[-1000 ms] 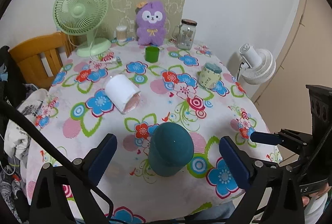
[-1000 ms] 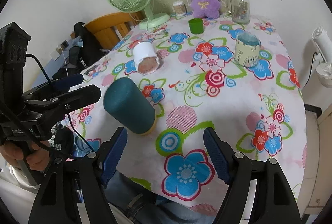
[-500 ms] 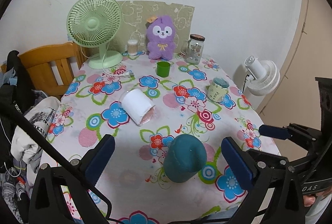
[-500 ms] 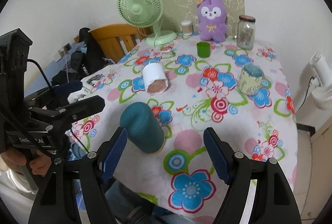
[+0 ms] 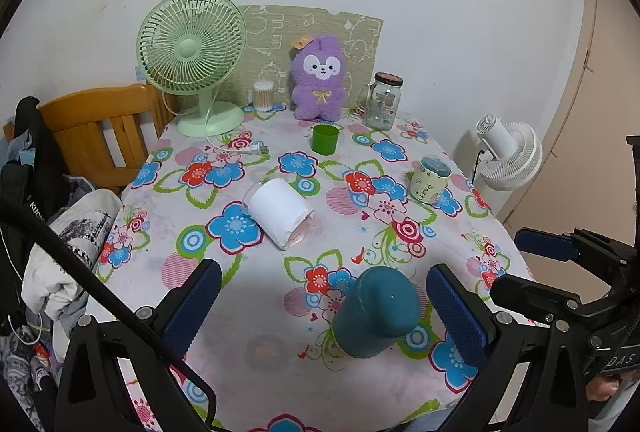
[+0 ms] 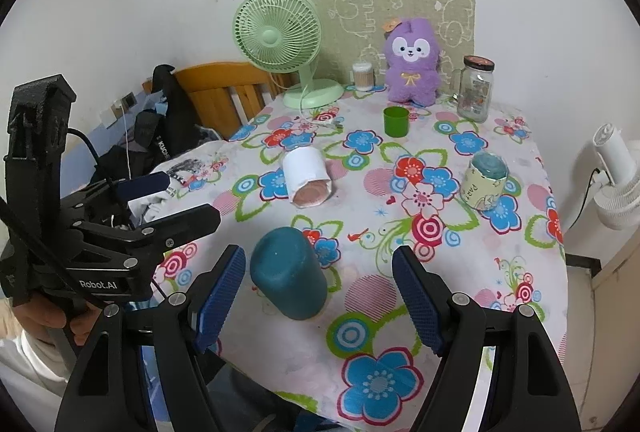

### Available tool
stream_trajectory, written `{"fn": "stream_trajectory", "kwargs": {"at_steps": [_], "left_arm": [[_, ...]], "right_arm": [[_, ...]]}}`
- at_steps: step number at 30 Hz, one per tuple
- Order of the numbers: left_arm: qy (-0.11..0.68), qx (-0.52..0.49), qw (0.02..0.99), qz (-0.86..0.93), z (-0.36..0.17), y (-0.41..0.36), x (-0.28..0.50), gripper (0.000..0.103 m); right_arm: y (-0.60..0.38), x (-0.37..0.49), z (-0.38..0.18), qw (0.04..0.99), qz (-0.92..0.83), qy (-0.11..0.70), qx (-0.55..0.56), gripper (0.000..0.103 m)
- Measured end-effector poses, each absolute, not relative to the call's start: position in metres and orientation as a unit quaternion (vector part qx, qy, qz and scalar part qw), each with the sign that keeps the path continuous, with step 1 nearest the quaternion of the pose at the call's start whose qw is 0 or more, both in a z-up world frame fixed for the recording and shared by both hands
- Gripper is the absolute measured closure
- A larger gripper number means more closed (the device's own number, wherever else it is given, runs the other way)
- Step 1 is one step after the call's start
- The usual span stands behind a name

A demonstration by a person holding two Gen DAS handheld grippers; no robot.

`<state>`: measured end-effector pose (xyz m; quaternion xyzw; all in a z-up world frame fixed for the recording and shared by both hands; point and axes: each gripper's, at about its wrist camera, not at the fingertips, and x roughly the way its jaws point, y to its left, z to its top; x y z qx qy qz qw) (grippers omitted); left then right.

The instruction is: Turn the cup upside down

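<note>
Teal and matt, the tall rounded cup (image 5: pixel 376 312) stands mouth-down on the flowered tablecloth (image 5: pixel 256 348) near the table's near edge, its closed base up; its rim is hidden against the cloth, so what the inside looks like cannot be made out. The left gripper (image 5: pixel 320 316) hangs above the near edge with its blue-padded fingers (image 5: pixel 192 306) spread wide, holding nothing; in its view the cup sits between the pads, closer to the right one and apart from both. The right gripper (image 6: pixel 320 296) is likewise wide open and empty, the cup just right of its left pad without clear contact. Each gripper's handle is cut off by the frame edge; a hand (image 6: pixel 40 320) grips the left tool, only partly visible.

Farther in, a white cylindrical cup with a pink inside (image 5: pixel 280 212) lies on its side near the middle. A pale printed mug with a teal top (image 5: pixel 430 180) stands tilted-looking at the right; its print is too small to read fully. A small green plastic cup (image 5: pixel 325 139) stands upright toward the far side, before a purple plush toy (image 5: pixel 318 84). A glass jar with a dark lid (image 5: pixel 383 100), a cotton-swab container (image 5: pixel 263 95) and a mint-green desk fan (image 5: pixel 192 48) line the far edge. A wooden chair (image 5: pixel 100 132) at the left is half buried under bags and clothing (image 5: pixel 64 244). A white fan (image 5: pixel 510 156) stands off the table at the right.
</note>
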<state>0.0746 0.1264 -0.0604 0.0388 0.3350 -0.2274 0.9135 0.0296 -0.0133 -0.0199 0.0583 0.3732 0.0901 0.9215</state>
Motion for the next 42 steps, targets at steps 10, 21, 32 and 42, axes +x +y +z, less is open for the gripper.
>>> {"fn": "stream_trajectory", "kwargs": {"at_steps": [10, 21, 32, 42], "left_arm": [[0.338, 0.033, 0.912, -0.229, -0.065, 0.134, 0.081, 0.0], [0.34, 0.029, 0.911, -0.231, -0.065, 0.138, 0.083, 0.0], [0.337, 0.026, 0.913, -0.228, -0.064, 0.139, 0.082, 0.0], [0.318, 0.018, 0.921, -0.224, -0.053, 0.143, 0.077, 0.0]], "right_arm": [[-0.01, 0.035, -0.022, 0.92, 0.086, 0.375, 0.072, 0.025], [-0.004, 0.037, -0.021, 0.92, 0.089, 0.376, 0.067, 0.025], [-0.001, 0.037, -0.019, 0.922, 0.086, 0.373, 0.063, 0.025], [0.006, 0.032, -0.007, 0.933, 0.08, 0.348, 0.041, 0.025]]}}
